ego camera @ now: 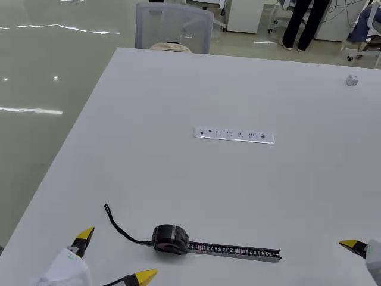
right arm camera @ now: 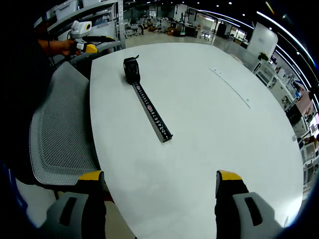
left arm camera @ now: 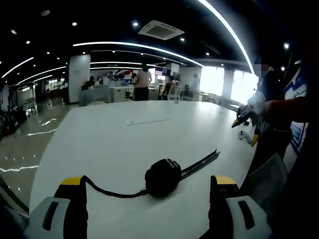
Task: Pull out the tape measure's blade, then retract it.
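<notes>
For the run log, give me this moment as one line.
tape measure: on table, blade out | left gripper: open, beside it, not touching | right gripper: open, apart from blade

A black tape measure [ego camera: 171, 239] lies on the white worktop [ego camera: 238, 179] just ahead of the jaws of the left gripper [ego camera: 115, 255]. Its blade [ego camera: 235, 251] lies flat, partly drawn out, toward the jaws of the right gripper [right arm camera: 159, 177]. Its black cord [ego camera: 119, 226] trails the opposite way.

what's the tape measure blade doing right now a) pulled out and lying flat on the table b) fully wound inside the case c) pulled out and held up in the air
A: the blade stretches out of the black case and rests flat on the white table.
</notes>
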A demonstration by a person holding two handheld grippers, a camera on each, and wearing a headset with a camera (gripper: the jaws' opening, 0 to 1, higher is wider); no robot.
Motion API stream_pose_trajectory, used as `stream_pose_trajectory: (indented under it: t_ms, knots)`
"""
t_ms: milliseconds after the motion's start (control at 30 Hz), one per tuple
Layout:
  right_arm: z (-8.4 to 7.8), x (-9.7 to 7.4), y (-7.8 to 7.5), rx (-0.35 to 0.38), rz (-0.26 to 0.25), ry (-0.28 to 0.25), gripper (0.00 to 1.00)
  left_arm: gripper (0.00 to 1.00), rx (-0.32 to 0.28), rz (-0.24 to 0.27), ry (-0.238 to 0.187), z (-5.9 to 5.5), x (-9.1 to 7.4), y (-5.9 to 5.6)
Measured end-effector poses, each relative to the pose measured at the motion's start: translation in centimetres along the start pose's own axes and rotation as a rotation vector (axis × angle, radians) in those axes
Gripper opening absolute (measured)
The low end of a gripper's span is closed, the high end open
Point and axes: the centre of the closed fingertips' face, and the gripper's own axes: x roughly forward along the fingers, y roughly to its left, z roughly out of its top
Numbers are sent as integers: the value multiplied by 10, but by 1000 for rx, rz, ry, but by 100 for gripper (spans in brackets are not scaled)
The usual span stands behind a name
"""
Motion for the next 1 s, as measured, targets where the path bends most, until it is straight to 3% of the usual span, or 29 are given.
stream_pose_trajectory:
  t_ms: [467, 533, 667, 833, 900, 1000]
  knots:
    - [27, 19, -16, -118, 70, 71, 95, 100, 56, -11, 25, -12, 32, -29]
    - [31, 22, -19, -135, 77, 78, 95, 100, 93, 12, 33, -15, 38, -29]
    - [40, 28, -25, -154, 88, 83, 94, 100, 63, 16, 20, -14, 45, -33]
    - [47, 37, -26, -191, 115, 104, 93, 100, 83, 22, 8, -12, 49, -39]
    - [51, 40, -27, -205, 131, 101, 91, 100, 82, 32, 1, -10, 49, -38]
    - [56, 45, -25, -240, 156, 100, 88, 100, 37, 86, -23, -8, 50, -30]
